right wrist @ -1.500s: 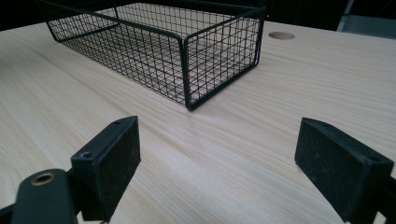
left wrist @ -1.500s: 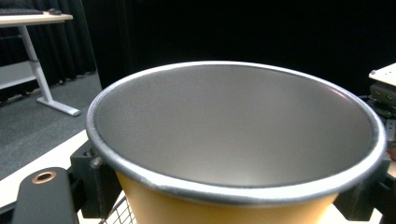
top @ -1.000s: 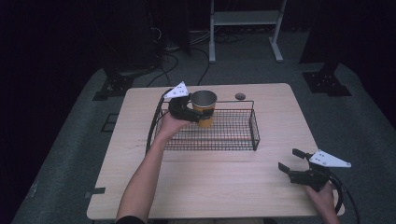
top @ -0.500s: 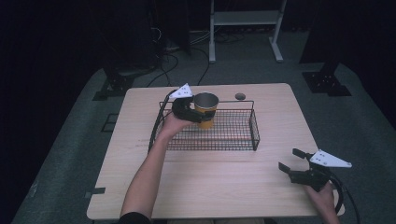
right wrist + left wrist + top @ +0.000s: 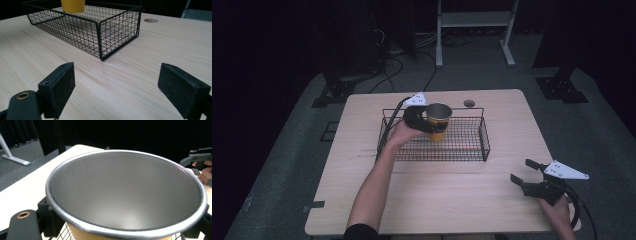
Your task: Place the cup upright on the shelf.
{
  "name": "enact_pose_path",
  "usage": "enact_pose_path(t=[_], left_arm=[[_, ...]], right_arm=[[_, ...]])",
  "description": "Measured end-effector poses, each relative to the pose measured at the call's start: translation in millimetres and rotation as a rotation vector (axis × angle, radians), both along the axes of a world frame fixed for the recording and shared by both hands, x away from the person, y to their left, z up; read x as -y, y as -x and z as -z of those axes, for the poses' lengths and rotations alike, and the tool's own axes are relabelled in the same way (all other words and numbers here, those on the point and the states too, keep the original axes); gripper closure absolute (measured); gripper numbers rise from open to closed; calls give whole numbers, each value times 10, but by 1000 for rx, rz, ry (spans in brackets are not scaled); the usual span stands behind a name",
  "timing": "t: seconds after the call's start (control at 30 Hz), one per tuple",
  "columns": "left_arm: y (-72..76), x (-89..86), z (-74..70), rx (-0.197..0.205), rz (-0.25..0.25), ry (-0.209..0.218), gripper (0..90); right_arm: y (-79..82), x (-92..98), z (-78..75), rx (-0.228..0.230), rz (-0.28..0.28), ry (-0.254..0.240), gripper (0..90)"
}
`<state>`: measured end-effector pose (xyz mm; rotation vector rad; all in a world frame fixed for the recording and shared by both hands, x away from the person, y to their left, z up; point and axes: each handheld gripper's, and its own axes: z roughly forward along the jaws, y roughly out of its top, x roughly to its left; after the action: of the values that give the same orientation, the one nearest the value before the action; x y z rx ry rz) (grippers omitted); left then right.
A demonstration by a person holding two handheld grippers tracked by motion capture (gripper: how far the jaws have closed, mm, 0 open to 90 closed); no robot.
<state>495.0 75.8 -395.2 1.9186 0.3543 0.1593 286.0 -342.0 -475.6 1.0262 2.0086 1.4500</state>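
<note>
Lowering the yellow cup (image 5: 438,122) gently into the wire basket (image 5: 482,145) on the worktop (image 5: 462,195), the left hand-held gripper (image 5: 424,121) should stay clenched on it until it sits flat, while the right hand-held gripper (image 5: 528,172) waits released near the edge.

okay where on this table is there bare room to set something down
Bare wood lies left of the wire basket and between its near wall and the table's near edge. Crowded: the basket's left end, where the left gripper holds the yellow cup, and by the right gripper.
</note>
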Motion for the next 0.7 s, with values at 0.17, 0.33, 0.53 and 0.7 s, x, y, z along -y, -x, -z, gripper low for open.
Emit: enact_pose_path(t=[0.17,0.33,0.53,0.7], left_arm=[[-16,48,74,-17,20,-50,136],[-42,50,135,-35,22,-59,135],[-49,58,184,-30,28,-95,135],[-37,57,231,-26,10,-132,134]], right_arm=[[0,3,0,0,1,-3,132],[1,-1,0,1,-1,1,132],[1,0,0,0,-1,-1,132],[1,3,-1,-1,-1,-5,132]])
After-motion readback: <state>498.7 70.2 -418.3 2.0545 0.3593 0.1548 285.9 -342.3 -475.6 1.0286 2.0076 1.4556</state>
